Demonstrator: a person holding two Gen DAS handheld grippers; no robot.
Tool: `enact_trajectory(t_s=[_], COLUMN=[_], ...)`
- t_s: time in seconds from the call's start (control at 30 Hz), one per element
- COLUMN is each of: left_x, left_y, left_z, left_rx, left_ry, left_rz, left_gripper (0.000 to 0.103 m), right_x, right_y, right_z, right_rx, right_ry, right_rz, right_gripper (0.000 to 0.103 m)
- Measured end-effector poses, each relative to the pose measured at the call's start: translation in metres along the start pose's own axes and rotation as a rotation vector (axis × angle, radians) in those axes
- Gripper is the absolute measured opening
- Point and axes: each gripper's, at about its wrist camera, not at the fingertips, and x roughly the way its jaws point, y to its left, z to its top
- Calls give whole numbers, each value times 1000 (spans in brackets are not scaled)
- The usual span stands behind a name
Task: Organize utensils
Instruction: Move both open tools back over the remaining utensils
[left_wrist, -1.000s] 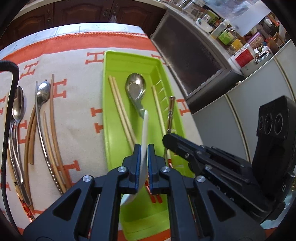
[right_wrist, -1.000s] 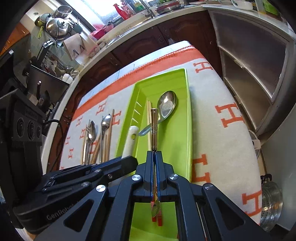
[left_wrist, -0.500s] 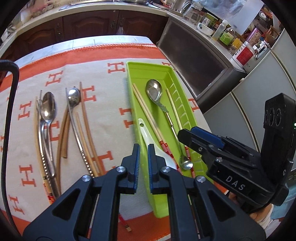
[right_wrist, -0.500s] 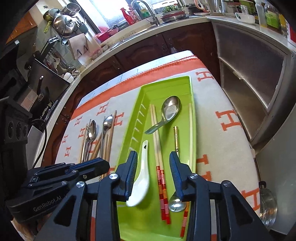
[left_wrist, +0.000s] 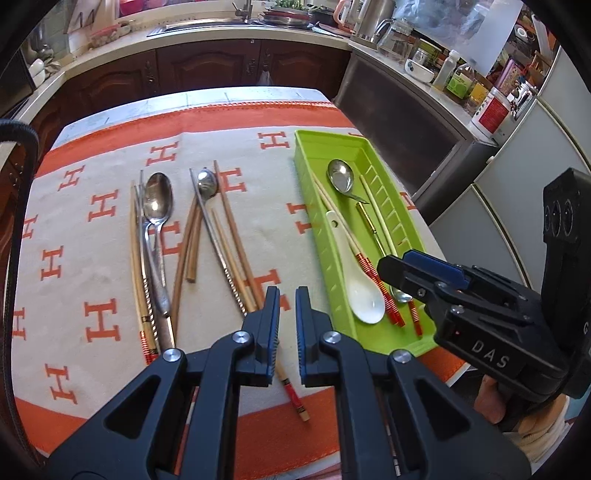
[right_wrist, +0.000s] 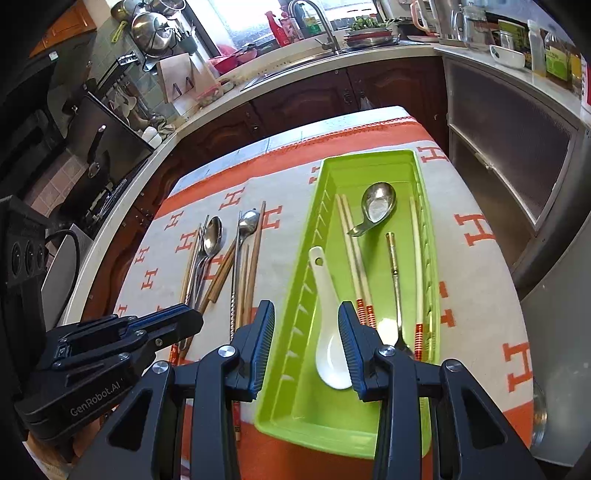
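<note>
Orange-and-cream H-print cloth (left_wrist: 110, 325) over the whole table, one lime green tray (right_wrist: 328, 417) on its right side, long axis running away from the cameras. Inside, counted: three spoons and three chopsticks. White ceramic spoon (right_wrist: 327, 328) lying lengthwise, bowl at the near end, handle pointing away. Short steel spoon (right_wrist: 375, 206) at the far end, bowl away. Slim gold-handled spoon (right_wrist: 395, 280) with bowl near. Pair of red-banded chopsticks (right_wrist: 354, 258) between the spoons, single chopstick (right_wrist: 416, 266) along the right wall, all lengthwise.

Out on the cloth: two steel spoons (left_wrist: 159, 210) bowl-away, plus a loose bunch of chopsticks (left_wrist: 229, 236), too overlapped to count.

Versus a second back: white spoon and gold-handled spoon now down in the tray, released. Left gripper (left_wrist: 286, 321) over the cloth beside the tray, jaws barely apart, holding nothing. Right gripper (right_wrist: 306, 350) over the tray's near end, spread wide.
</note>
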Motion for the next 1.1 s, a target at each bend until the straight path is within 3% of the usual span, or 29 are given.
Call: enact_trajectory(t_s=[0.63, 0.97, 1.1], left_x=[-25, -2, 14], left_y=[80, 142, 166], left_z=[-33, -39, -39], left_rx=[-113, -232, -299], left_ry=[-55, -26, 8], left_rz=[114, 155, 138], left_gripper=[5, 5, 5], right_x=[10, 47, 65], right_y=[84, 109, 114], right_z=[-18, 4, 13], right_rx=[-147, -183, -184], right_ry=[44, 74, 93], right_rz=[4, -6, -10], right_gripper=[36, 36, 36])
